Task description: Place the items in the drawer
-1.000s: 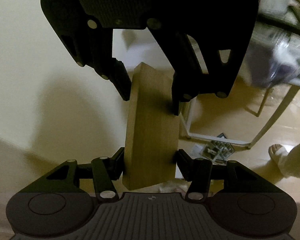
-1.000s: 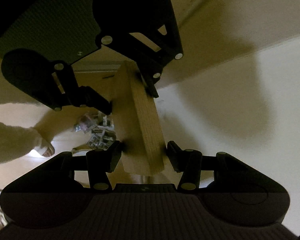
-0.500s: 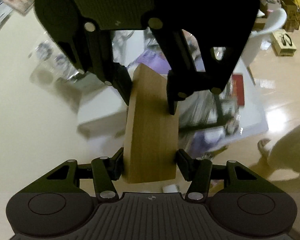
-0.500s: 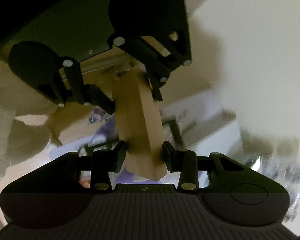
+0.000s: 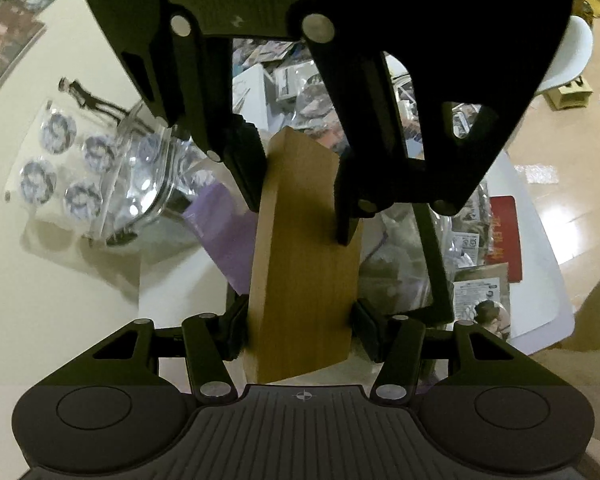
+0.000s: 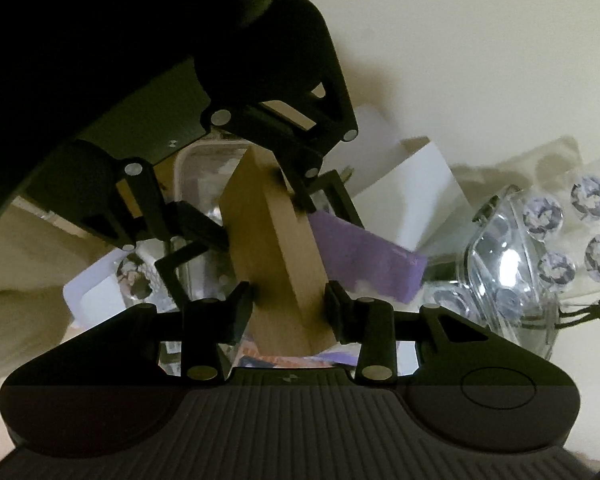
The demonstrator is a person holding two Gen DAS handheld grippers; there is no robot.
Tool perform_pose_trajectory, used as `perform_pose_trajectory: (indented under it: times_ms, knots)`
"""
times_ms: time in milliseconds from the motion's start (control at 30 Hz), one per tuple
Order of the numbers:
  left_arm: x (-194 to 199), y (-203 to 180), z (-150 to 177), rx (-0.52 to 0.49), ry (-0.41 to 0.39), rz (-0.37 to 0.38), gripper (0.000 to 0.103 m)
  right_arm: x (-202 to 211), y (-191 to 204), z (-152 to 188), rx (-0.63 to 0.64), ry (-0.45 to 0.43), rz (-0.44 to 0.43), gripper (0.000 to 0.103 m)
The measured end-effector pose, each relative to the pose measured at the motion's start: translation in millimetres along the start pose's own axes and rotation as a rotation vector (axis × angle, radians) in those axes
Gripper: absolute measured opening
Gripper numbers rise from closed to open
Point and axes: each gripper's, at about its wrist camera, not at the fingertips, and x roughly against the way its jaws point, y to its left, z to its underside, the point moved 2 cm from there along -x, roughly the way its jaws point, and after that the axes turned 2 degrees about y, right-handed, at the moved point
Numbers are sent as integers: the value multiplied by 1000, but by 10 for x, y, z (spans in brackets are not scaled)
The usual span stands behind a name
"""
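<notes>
The view swings hard in both wrist cameras. A second ago the left camera looked at bare cream wall and floor past the block; now a cluttered white container fills the space behind it, packed with plastic-wrapped goods, a purple box and a clear lidded tub. The right camera makes the same turn, from wall and ceiling to that same heap.

So both tools have come round to face the storage, and my read is that the carry is ending and a placement is near. Whether this white container is the drawer itself, I cannot tell.

The wooden block is held at both ends: the left gripper is clenched on the near end, its pads pressed against the block's two side faces, and the opposite gripper's black fingers clamp the far end. In the right view the right gripper is clamped on its own end of the wooden block, tilted a little, with the purple box just behind and to the right.

The block hangs in the air between the tools, above the clutter and not resting on anything I can see. A sheet of round badges leans at the far left against the wall. The tub sits beside the badges in the right view too.
</notes>
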Motion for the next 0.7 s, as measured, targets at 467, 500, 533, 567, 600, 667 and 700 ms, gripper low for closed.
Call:
perform_pose_trajectory:
  times_ms: [467,500,533,567,600,667,700]
  knots:
    - [37,-18,101,-100,42,95,55,-161,179,8,-27,-11,-44,48]
    - [15,-24,109,-102,50,107,55,-181,207,16,-23,-7,-39,50]
    - [-6,-30,117,-103,59,118,55,-198,230,28,-17,-3,-37,52]
    - [-21,-34,126,-105,65,129,55,-216,253,54,-16,-7,-29,59]
    - [-15,-30,134,-104,64,138,55,-229,266,76,-16,-13,-21,62]
    - [-2,-23,150,-103,62,157,55,-232,248,110,-26,-31,-7,70]
    - [5,-19,158,-102,61,166,55,-236,238,130,-39,-33,-10,70]
